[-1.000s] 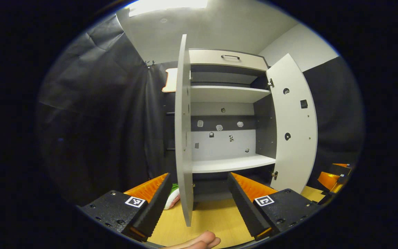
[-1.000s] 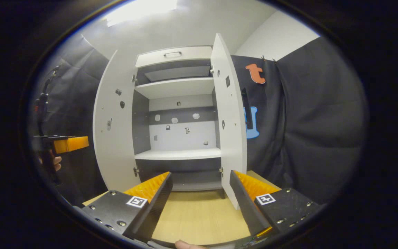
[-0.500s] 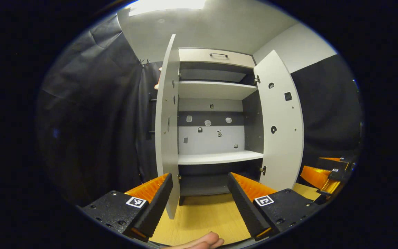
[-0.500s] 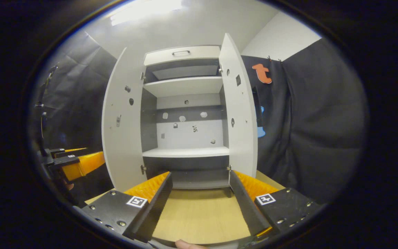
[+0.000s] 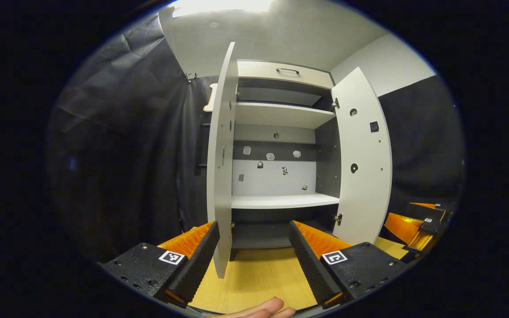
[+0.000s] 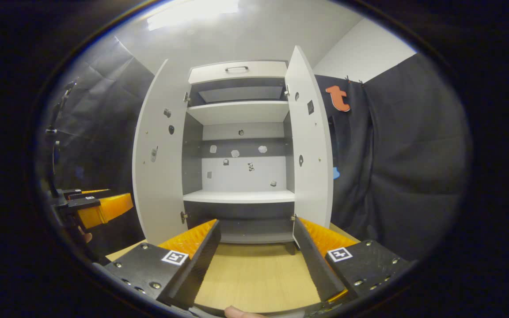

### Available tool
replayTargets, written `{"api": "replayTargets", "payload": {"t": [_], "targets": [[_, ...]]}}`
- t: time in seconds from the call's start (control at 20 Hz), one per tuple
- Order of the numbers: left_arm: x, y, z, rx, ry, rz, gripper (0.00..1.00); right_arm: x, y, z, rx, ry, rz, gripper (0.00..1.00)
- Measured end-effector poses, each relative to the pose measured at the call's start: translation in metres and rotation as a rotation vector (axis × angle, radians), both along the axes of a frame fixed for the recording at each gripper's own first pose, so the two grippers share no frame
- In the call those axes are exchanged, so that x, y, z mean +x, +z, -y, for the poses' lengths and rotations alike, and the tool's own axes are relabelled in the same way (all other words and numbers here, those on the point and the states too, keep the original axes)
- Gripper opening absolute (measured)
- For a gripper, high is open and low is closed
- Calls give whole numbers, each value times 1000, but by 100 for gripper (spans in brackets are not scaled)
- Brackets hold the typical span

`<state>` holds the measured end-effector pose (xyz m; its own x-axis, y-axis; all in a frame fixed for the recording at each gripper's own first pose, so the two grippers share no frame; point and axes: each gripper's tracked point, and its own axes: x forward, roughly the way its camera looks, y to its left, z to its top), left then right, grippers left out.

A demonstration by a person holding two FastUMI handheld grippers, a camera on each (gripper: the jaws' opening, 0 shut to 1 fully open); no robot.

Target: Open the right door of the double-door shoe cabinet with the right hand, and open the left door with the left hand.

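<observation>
Shoe cabinet (image 6: 241,132) stands at the far edge of the worktop (image 6: 254,274), both doors swung out. Left door (image 5: 222,159) is seen nearly edge-on in the left gripper view, its free edge coming forward over the worktop, just beside the left hand-held gripper's (image 5: 252,254) left finger but not touching. Right door (image 6: 309,141) is open as well, its lower corner just above the right hand-held gripper's (image 6: 254,256) right finger, apart from it. Both hand-held grippers have jaws spread wide, holding nothing. Bare wood worktop runs between the fingers up to the cabinet base. Shelves (image 6: 239,196) inside carry nothing. In the right gripper view the left hand-held gripper sits off by the worktop's left edge, outside the left door. Black cloth wall (image 6: 396,154) hangs close behind the right door.
</observation>
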<state>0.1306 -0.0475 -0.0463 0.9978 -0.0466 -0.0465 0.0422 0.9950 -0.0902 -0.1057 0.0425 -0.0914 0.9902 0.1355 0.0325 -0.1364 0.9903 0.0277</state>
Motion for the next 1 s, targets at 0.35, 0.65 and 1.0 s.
{"api": "replayTargets", "payload": {"t": [0.35, 0.65, 1.0], "targets": [[-2, -2, 0, -11, 4, -9, 97, -5, 3, 1, 14, 8, 11, 98], [-2, 1, 4, -21, -1, 5, 97, -5, 2, 2, 24, 11, 14, 94], [2, 3, 3, -33, 20, 20, 97, -1, 0, 5, 36, 8, 16, 99]]}}
